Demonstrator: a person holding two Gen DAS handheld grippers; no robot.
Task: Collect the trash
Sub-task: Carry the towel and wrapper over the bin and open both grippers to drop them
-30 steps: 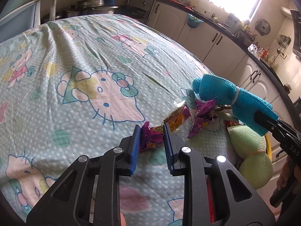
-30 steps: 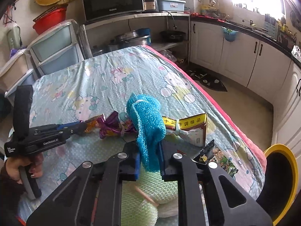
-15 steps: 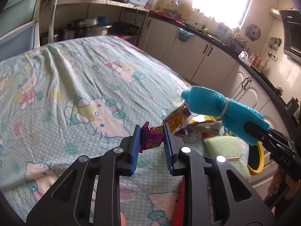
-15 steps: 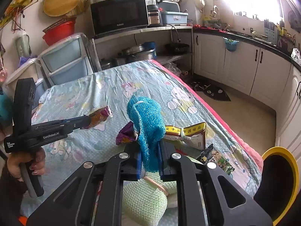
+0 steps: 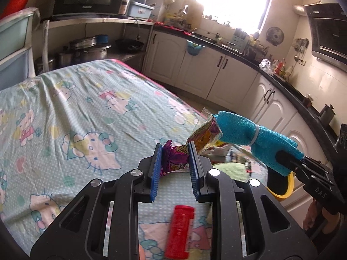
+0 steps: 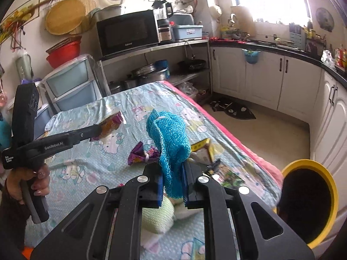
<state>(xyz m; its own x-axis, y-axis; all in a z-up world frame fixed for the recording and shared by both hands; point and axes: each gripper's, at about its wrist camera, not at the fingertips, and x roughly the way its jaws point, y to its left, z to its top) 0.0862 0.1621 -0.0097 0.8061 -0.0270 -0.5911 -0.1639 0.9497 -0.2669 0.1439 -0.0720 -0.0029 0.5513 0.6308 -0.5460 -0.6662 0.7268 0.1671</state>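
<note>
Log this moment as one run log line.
left gripper: shut on snack wrapper, lifted | right gripper: shut on blue mesh cloth | yellow-rimmed bin: beside table

Left tongs: matt black plastic, ribbed blue pads, shiny metal screws. Purple-and-orange snack wrapper: glossy crinkled foil-like plastic. Blue scrubber: coarse open-weave mesh, matt, rough. Green scrubbers: same rough knit. Tabletop cover: soft matt printed cloth, creased. Red box: smooth, slightly glossy. Bin rim: glossy yellow plastic.
</note>
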